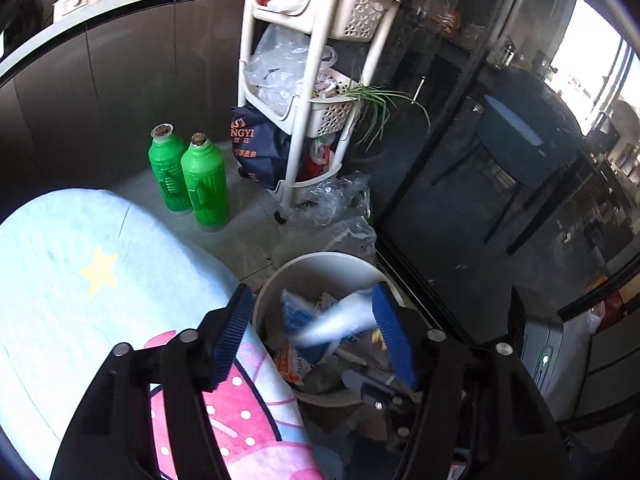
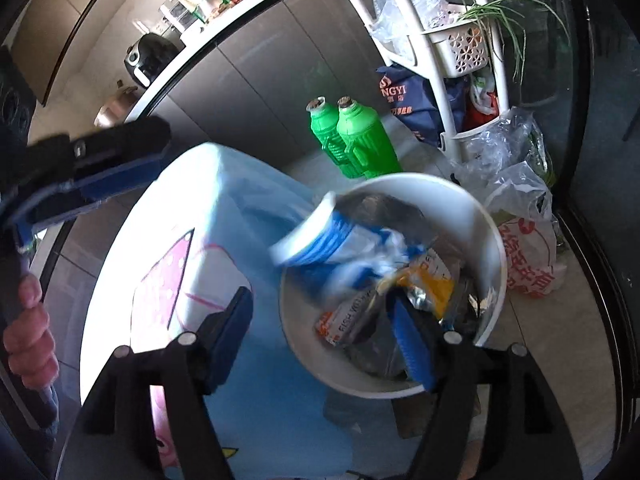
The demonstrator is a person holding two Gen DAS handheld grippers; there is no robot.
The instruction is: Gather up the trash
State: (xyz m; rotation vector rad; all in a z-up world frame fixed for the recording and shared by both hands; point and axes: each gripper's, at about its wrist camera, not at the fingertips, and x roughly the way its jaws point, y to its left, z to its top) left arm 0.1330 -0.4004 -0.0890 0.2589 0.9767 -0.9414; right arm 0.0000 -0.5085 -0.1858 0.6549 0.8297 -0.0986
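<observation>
both grippers, left gripper [image 1: 316, 344] and right gripper [image 2: 326, 340], hang jaws apart over the trash bin [image 2: 490, 232] as a blue-and-white wrapper [image 2: 320, 240] drops free, best kept clear above the rim.

I see a kitchen with dark cabinet fronts [image 1: 132, 80] under a pale counter [image 1: 120, 4], which carries packets and small appliances. The floor [image 1: 248, 208] is pale tile. A cream rack [image 1: 308, 92] stands by the cabinets, its baskets stuffed with plastic bags. To its right a dark glass door [image 1: 460, 152] reflects a round stool. Strong daylight comes through a window [image 1: 592, 64] at the far right
</observation>
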